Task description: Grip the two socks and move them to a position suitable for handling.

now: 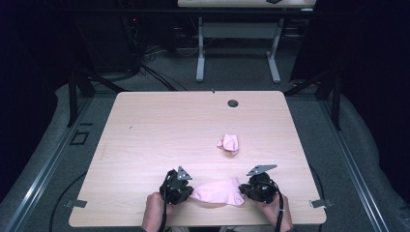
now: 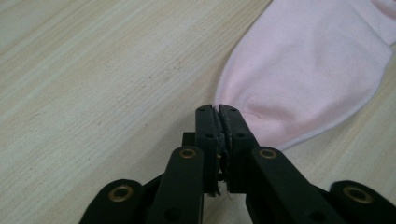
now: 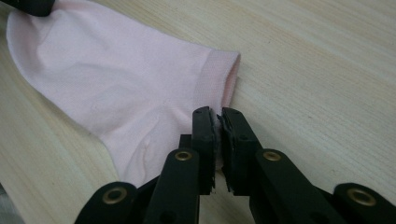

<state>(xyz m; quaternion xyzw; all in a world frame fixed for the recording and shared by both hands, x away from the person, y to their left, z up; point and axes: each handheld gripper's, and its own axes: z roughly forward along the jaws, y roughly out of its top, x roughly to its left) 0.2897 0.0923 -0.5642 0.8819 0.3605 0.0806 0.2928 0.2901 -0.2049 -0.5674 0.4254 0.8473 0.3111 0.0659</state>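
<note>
A soft pale pink sock (image 1: 218, 192), smooth knit with a ribbed cuff, lies flat at the lower middle of the high view on the light woodgrain table (image 1: 159, 125). The left gripper (image 1: 186, 194) is clamped on its toe end and the right gripper (image 1: 244, 190) on its heel edge below the cuff, black jaws pressed together on fabric. A second pink sock (image 1: 228, 143) sits crumpled, right of centre.

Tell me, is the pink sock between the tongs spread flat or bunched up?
Spread flat: the pink sock lies smooth on the table, left tongs and right tongs at its ends.
</note>
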